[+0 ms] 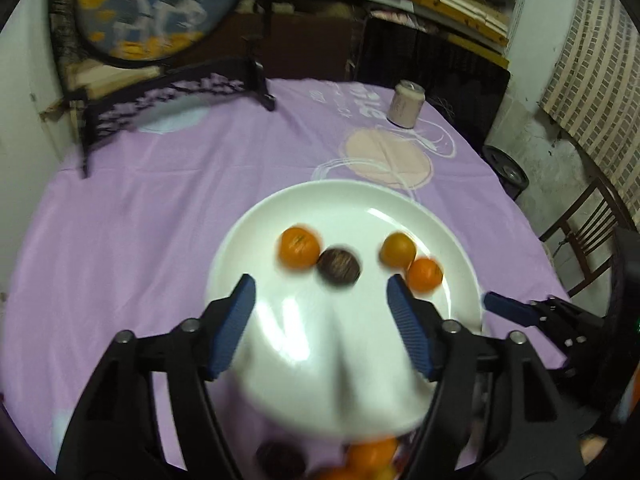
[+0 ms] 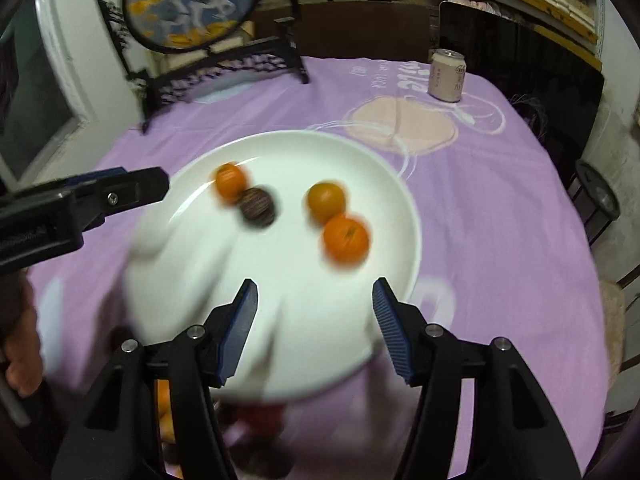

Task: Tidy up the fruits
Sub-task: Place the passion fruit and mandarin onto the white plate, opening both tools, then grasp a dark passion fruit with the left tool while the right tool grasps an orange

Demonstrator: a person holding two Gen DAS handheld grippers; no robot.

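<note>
Purple cloth [image 2: 500, 200]; can [image 2: 447, 76] lettering blurred, unreadable.

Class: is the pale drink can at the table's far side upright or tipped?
Upright: the pale drink can stands on its base, top rim facing up.

Bare purple tablecloth [image 2: 500, 208] lies open right of the white plate [image 2: 384, 184] and beyond it. A drink can [image 2: 447, 76] stands far right; a framed round screen [image 2: 192, 4] blocks the far left.
</note>
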